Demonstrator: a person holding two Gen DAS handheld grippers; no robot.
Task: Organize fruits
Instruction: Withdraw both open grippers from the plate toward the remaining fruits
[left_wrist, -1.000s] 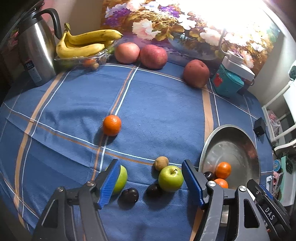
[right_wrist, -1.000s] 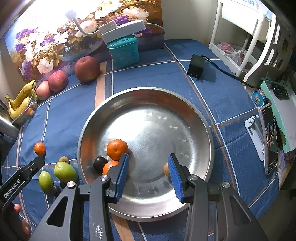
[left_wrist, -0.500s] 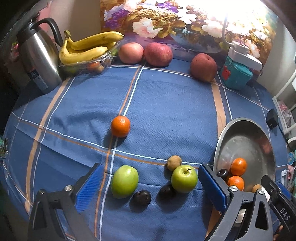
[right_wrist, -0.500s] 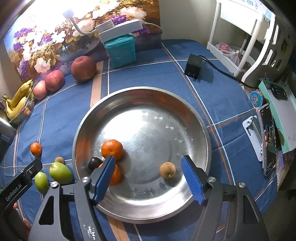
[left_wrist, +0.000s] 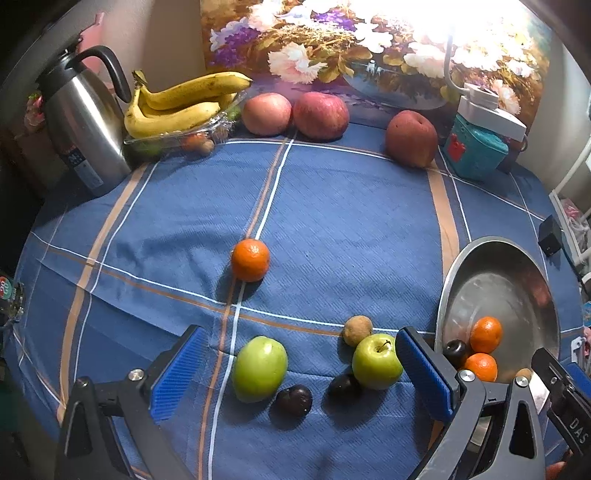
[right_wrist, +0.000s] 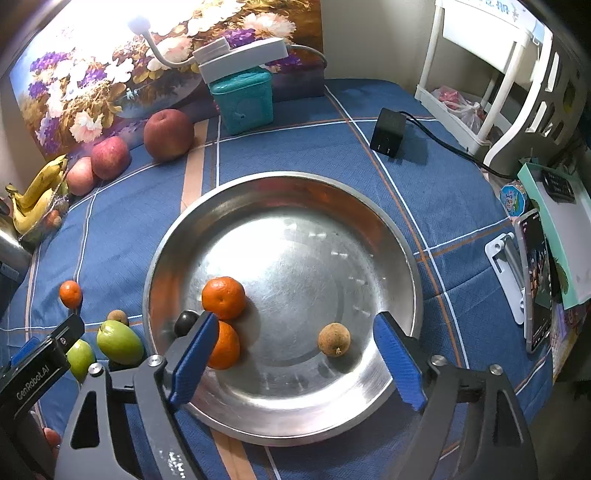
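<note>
My left gripper (left_wrist: 295, 369) is open and empty above a cluster on the blue cloth: a green fruit (left_wrist: 259, 368), a green apple (left_wrist: 376, 361), two dark plums (left_wrist: 294, 400) (left_wrist: 344, 386) and a small brown fruit (left_wrist: 357, 330). An orange (left_wrist: 250, 259) lies further out. My right gripper (right_wrist: 295, 354) is open and empty over the steel bowl (right_wrist: 388, 236), which holds two oranges (right_wrist: 223, 297) (right_wrist: 226, 345), a dark plum (right_wrist: 185, 322) and a small brown fruit (right_wrist: 333, 339). The bowl (left_wrist: 480, 254) shows at right in the left wrist view.
At the back stand a steel kettle (left_wrist: 83, 122), bananas (left_wrist: 177, 103) on a clear tray, three red apples (left_wrist: 320, 115), a teal box (left_wrist: 474, 151) with a lamp, and a flower painting. A black charger (right_wrist: 388, 132), a phone (right_wrist: 537, 280) and a white rack lie right.
Both grippers have opened wide and pulled back. The right one let go of the small brown fruit, which now lies in the bowl. The left one released the green fruit.
</note>
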